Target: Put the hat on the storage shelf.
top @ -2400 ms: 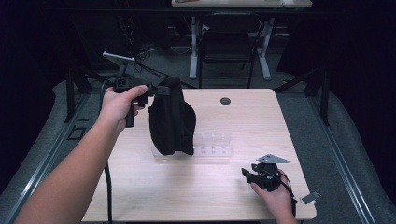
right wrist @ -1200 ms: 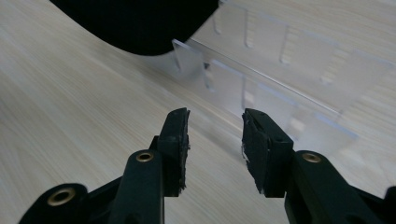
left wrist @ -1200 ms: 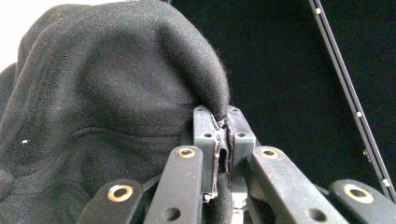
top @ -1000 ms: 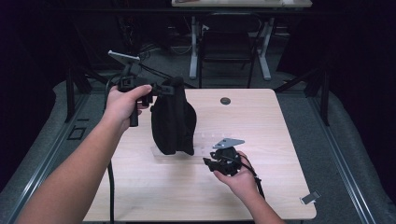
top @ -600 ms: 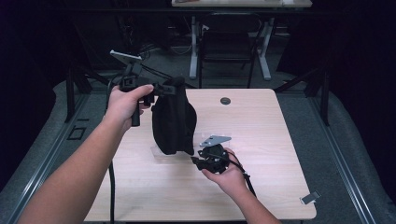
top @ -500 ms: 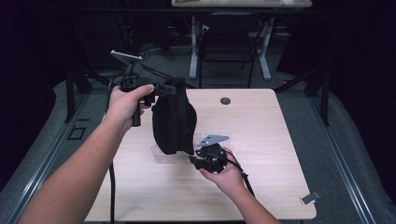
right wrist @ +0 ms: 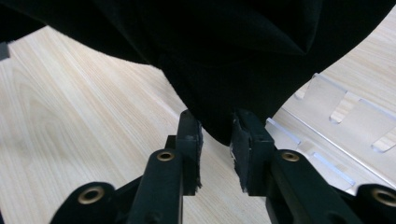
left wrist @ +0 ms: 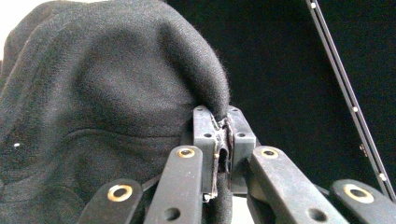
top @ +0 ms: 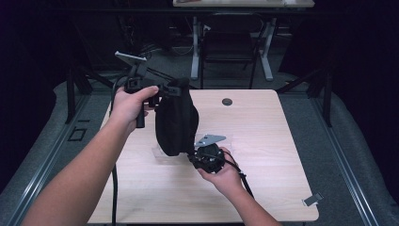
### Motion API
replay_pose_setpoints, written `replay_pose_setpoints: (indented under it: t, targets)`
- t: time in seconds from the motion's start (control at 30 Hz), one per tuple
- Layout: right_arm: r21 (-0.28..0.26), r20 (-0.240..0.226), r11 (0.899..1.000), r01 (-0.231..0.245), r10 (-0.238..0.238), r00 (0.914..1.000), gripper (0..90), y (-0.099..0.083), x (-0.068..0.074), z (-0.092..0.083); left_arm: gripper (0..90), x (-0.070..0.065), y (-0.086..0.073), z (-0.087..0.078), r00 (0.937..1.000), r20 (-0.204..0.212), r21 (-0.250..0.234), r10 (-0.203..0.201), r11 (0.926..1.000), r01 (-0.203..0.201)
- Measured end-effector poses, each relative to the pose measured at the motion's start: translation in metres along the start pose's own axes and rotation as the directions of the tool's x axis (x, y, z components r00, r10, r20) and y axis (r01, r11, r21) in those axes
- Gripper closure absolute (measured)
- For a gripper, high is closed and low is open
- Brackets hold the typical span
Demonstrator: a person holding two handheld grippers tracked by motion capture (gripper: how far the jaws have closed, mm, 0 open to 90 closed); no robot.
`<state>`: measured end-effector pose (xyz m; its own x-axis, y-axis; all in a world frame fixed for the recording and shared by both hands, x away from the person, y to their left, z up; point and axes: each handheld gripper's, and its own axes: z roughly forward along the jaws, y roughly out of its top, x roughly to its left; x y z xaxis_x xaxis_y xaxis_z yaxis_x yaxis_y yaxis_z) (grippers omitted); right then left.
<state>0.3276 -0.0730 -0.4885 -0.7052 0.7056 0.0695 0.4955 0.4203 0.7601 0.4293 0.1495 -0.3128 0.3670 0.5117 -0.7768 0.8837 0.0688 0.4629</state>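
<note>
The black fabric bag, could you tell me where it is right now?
In the high view the black fabric bag hangs left of centre above the table, pinched by the left gripper, its bottom between the right gripper jaws.

Black bag (left wrist: 93, 116): matt cloth, fuzzy fleece-like nap, soft folds. Worktop (top: 263, 127): light wood-grain laminate, smooth, low sheen. Clear rack (right wrist: 327, 126): transparent plastic, glossy, cut slots. Left gripper (left wrist: 222, 140): matt black plastic links, brass-coloured rivets, pads scuffed and frayed at the edges. Right gripper (right wrist: 215, 140): same matt black plastic, rough-edged pads. Floor (top: 348, 141): grey, carpet-like, matt.
</note>
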Motion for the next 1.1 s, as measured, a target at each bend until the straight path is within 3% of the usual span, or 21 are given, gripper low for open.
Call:
replay_pose_setpoints:
  t: [0.53,0.8,1.07,1.1]
  targets:
    - [-0.013,0.065,0.998,0.063,-0.062,0.996,80.5,-0.011,0.004,-0.003,80.7,-0.007,-0.002,0.013,0.9989,0.036,0.017,0.032,0.9993,-0.032]
    - [-0.049,0.067,0.997,0.053,-0.05,0.9965,81.4,-0.019,0.004,-0.002,76.1,-0.013,-0.004,0.02,0.9979,0.047,0.031,0.044,0.9985,-0.046]
    - [-0.031,0.105,0.997,0.07,-0.067,0.9922,84.2,-0.022,0.004,0.0,69.1,-0.018,-0.003,0.023,0.9953,0.081,0.028,0.053,0.9981,-0.056]
    - [0.005,0.124,0.997,0.072,-0.072,0.9896,84.8,-0.023,0.003,0.0,68.7,-0.018,-0.003,0.023,0.995,0.078,0.024,0.062,0.9977,-0.064]
